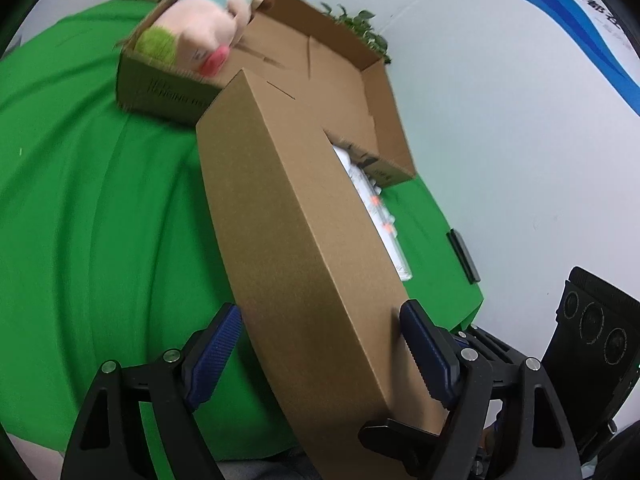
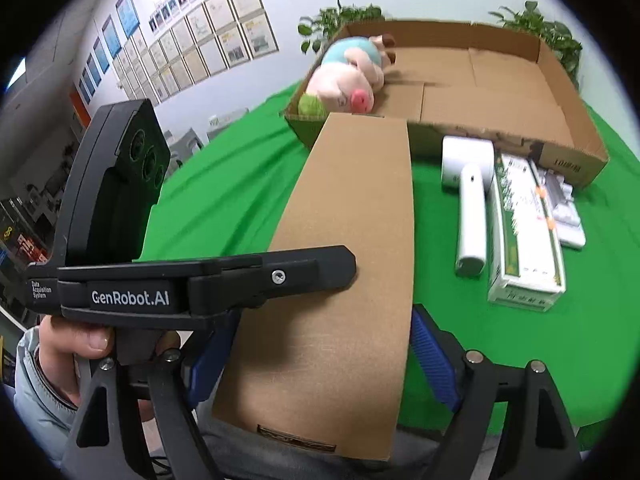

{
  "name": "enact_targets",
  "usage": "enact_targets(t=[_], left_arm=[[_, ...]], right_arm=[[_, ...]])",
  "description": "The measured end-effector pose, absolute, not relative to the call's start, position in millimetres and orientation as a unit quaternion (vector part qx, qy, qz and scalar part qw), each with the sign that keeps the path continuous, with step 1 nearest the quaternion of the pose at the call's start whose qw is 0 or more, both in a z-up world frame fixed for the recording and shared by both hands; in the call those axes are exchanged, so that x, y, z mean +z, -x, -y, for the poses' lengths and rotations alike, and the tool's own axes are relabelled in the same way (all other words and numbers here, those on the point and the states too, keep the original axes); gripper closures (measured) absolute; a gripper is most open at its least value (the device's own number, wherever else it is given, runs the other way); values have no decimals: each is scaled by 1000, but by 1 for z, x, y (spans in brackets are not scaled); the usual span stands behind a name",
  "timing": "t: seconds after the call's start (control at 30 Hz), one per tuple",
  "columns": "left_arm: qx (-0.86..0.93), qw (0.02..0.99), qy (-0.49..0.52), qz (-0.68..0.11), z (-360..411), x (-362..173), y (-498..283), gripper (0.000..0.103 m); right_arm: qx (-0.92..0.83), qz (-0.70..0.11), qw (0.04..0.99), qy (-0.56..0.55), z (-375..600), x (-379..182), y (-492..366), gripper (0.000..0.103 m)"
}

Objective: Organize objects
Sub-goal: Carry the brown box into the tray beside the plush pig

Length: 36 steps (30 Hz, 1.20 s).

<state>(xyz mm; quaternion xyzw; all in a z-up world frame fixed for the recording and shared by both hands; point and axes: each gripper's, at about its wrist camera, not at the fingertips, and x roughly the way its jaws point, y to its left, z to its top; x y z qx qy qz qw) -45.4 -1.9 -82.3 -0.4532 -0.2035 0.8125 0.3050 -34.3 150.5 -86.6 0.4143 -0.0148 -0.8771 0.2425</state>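
While both tongs clamp the same long flat cardboard box (image 2: 344,264), it is held tilted above the green-covered table (image 2: 224,184), its far end reaching toward the open cardboard tray (image 2: 560,92) at the back. The left tongs (image 1: 320,340) grip the box across its narrow thickness, blue ribbed pads (image 1: 218,340) pressed against both sides, and the right tongs (image 2: 320,356) straddle its broad face near the near end, their pads against its two long edges. In the right wrist view the left tool's black body crosses over the box, with a hand (image 2: 76,340) in a grey sleeve wrapped around its handle. Inside the tray, a plush pig (image 2: 348,80) with a blue body and green patch lies in the far left corner. On the table, just in front of the tray, lie a white handheld device (image 2: 470,200), a green-and-white carton (image 2: 524,236) beside it, and some white packets (image 2: 566,216) against the carton's far side. Leafy plants (image 2: 340,20) stand behind the tray.
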Motion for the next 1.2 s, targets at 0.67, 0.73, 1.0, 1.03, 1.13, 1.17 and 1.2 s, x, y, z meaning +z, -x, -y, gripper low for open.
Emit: enact_targets(t=[0.67,0.73,1.0,1.03,1.13,1.17,1.2], left_arm=[[821,384,386,172,-45,46,157,24],[815,388,392,177,-48,42,171,24],[791,391,423,205,-52,22,227,18],[786,389,431,212,-51,16,235,17],[774,378,448,238,-45,-2,260,14],[778,358,455,242,-41,-7,267,7],[775,344,465,255,-35,-15,277,9]], right_arm=[[-949,34,200,-242,-193,27,96,19],[-949,36,196,-244,-197,27,106,19],[-947,37,192,-255,-198,25,135,20],[-946,36,194,-259,-197,24,141,20],[-942,37,194,-270,-194,19,157,21],[-941,38,194,-274,-193,17,161,24],[-943,36,184,-275,-193,16,166,84]])
